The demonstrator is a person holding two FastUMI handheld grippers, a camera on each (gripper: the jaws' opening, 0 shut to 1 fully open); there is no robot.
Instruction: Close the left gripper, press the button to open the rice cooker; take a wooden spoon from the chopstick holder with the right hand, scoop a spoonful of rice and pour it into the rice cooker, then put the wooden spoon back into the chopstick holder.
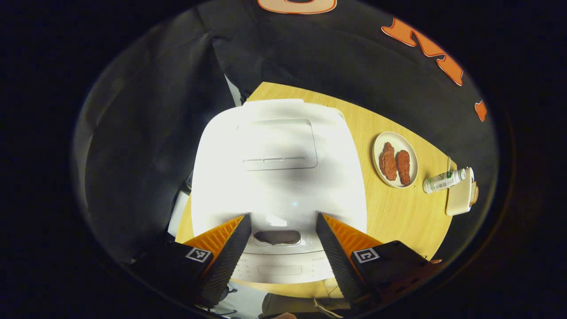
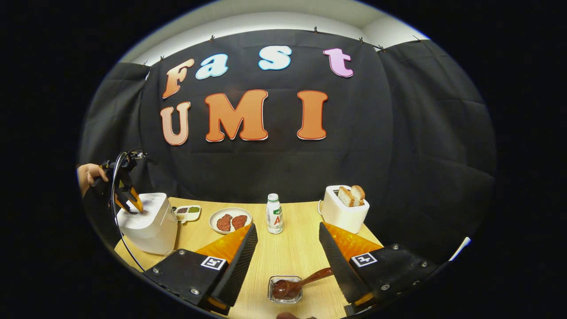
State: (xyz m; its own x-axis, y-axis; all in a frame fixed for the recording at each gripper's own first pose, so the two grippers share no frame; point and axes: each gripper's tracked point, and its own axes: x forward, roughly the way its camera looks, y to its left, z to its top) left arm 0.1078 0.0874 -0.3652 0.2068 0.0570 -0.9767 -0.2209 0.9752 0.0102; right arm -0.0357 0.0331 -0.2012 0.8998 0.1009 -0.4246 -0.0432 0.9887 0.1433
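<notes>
The white rice cooker lies right below my left gripper, its lid down. The left fingers stand open, one on each side of the lid's button recess. In the right gripper view the cooker sits at the table's left end, and a hand holds the left gripper just over its top. My right gripper is open above the near table edge. Below it, between the fingers, a brown wooden spoon rests with its bowl in a small clear glass container, handle pointing right.
On the wooden table stand a plate with two reddish pieces, a small white bottle, a white toaster with bread slices and a little divided dish. A cable hangs beside the cooker.
</notes>
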